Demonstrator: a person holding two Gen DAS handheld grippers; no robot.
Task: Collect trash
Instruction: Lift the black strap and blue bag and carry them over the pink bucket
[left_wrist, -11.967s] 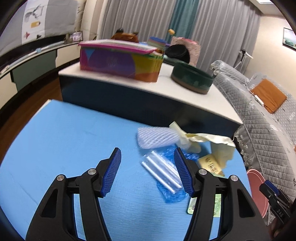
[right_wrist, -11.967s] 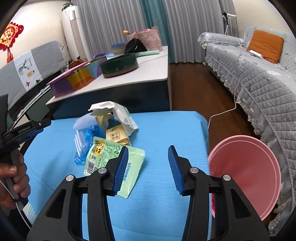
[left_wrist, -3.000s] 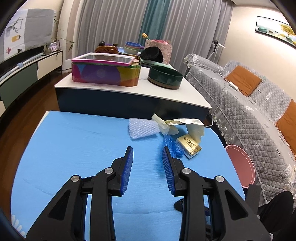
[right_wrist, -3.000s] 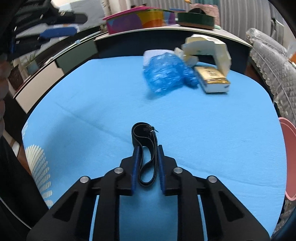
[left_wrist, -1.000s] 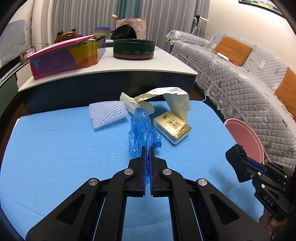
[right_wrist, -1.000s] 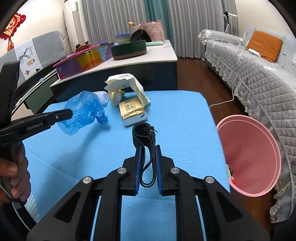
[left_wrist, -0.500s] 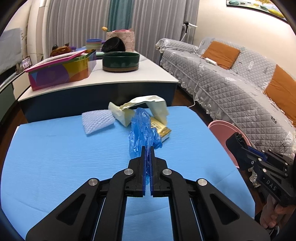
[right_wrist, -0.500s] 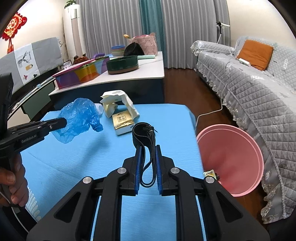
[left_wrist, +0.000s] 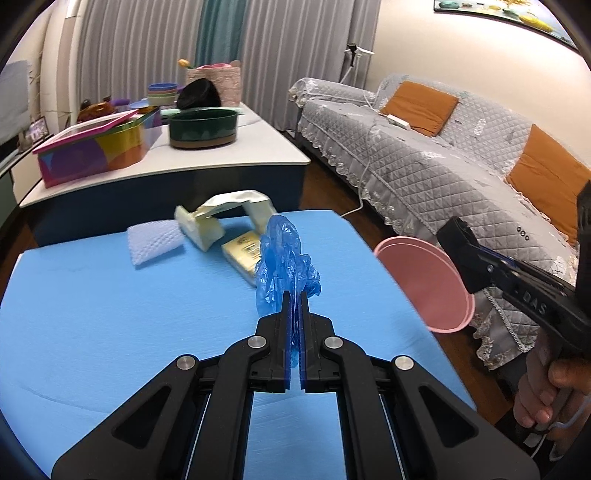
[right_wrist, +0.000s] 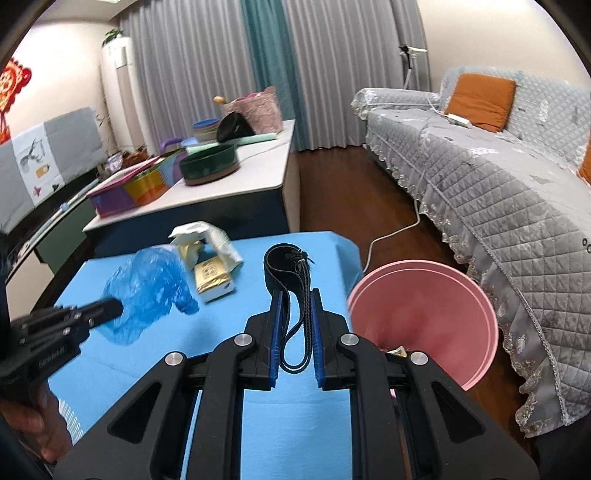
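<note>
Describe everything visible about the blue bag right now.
The blue bag is thin, crinkled, translucent plastic, bunched into a loose wad. The left tool is shut on its lower edge, so most of it stands up past the fingertips, lifted clear of the blue table. Only the tool's pads touch it. In the right wrist view it looks slightly blurred, left of the yellow packet.

Soft indoor light, fisheye edges, slight blur

Behind the crumpled blue bag (left_wrist: 284, 258), part of the yellow packet (left_wrist: 240, 251) hidden. Inside the pink bin (right_wrist: 424, 317), a scrap — perhaps a wrapper — mostly covered by the right gripper (right_wrist: 295, 325).
</note>
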